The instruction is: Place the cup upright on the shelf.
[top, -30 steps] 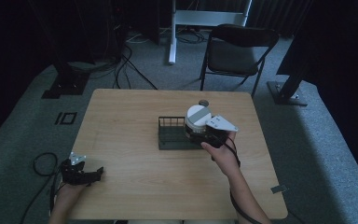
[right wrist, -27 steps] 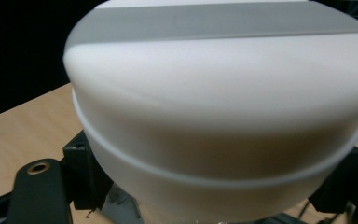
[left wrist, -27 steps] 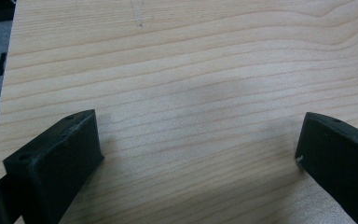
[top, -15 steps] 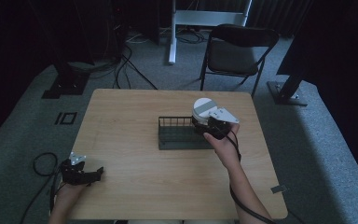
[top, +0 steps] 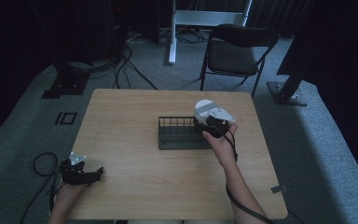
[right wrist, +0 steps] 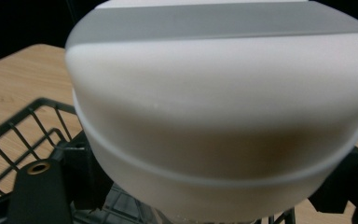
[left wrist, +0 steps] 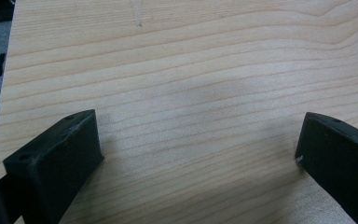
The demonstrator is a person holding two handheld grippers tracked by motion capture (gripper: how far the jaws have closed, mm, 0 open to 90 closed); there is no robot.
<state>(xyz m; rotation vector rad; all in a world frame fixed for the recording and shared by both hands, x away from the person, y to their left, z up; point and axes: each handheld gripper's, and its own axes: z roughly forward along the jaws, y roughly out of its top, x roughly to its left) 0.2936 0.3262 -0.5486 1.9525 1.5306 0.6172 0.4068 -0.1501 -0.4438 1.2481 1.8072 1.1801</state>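
Observation:
A white round container (top: 205,108) with a grey band across its top is held over the right end of a black wire rack (top: 181,136). My right gripper (top: 210,126) is shut on it from the near side. In the right gripper view the container (right wrist: 219,93) sits close between the two black jaws of that gripper (right wrist: 196,189), with the rack's wires (right wrist: 23,126) below and to the left. My left gripper (top: 92,174) rests at the table's front left corner. In the left gripper view it (left wrist: 196,133) stands open over bare wood.
The light wooden table (top: 130,116) carries only the rack. Behind it a black folding chair (top: 235,51) stands on grey carpet. Dark stands and cables lie at the back left, and a cable loop (top: 42,161) trails left of the table.
My right gripper has carried the white container a little to the right and away, toward the rack's right end. The left gripper has not moved.

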